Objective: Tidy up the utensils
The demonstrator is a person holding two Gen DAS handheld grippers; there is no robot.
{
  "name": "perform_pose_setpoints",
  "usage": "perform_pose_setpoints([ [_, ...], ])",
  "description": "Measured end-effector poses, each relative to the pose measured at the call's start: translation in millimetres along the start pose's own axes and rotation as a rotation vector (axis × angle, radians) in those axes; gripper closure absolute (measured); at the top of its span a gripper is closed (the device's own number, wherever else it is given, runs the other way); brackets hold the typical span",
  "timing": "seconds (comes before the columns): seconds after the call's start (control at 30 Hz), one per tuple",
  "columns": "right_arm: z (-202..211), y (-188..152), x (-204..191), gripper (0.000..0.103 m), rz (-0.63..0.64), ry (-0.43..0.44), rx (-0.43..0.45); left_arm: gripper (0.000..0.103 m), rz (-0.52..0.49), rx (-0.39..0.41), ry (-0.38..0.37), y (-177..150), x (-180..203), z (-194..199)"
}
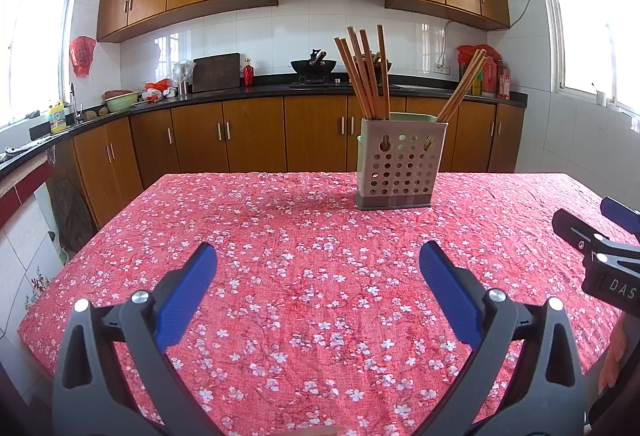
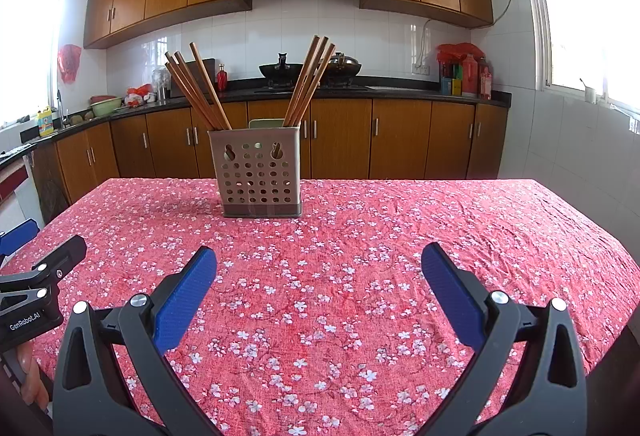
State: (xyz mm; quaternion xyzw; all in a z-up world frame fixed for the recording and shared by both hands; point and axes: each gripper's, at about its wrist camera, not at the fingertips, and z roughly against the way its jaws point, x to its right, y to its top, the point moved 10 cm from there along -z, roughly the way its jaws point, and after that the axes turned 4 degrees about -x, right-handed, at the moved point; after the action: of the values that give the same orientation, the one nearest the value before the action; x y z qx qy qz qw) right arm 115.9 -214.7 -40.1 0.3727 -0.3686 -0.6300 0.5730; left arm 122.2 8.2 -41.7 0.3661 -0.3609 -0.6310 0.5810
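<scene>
Two grippers hang wide apart and hold nothing: the left gripper [image 1: 318,260] and the right gripper [image 2: 319,262]. Ahead, far on the red flowered tablecloth [image 2: 400,256], stands the holder [image 2: 259,173], with chopsticks [image 2: 200,91] pointing up. Both seem about equally near. Kitchen cupboards [image 2: 340,139] sit behind.

Red tablecloth [image 1: 300,276] with white blossoms — grey perforated holder [image 1: 400,163], perhaps green behind, brown chopsticks [image 1: 364,75].
</scene>
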Motion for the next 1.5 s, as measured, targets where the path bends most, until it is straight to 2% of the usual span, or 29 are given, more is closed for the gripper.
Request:
perform_pose_setpoints([
  [1.5,-0.2,-0.6,-0.6,0.002,-0.002,0.000,-0.005,0.004,0.000,0.001,0.000,-1.1,-0.1,-3.5],
])
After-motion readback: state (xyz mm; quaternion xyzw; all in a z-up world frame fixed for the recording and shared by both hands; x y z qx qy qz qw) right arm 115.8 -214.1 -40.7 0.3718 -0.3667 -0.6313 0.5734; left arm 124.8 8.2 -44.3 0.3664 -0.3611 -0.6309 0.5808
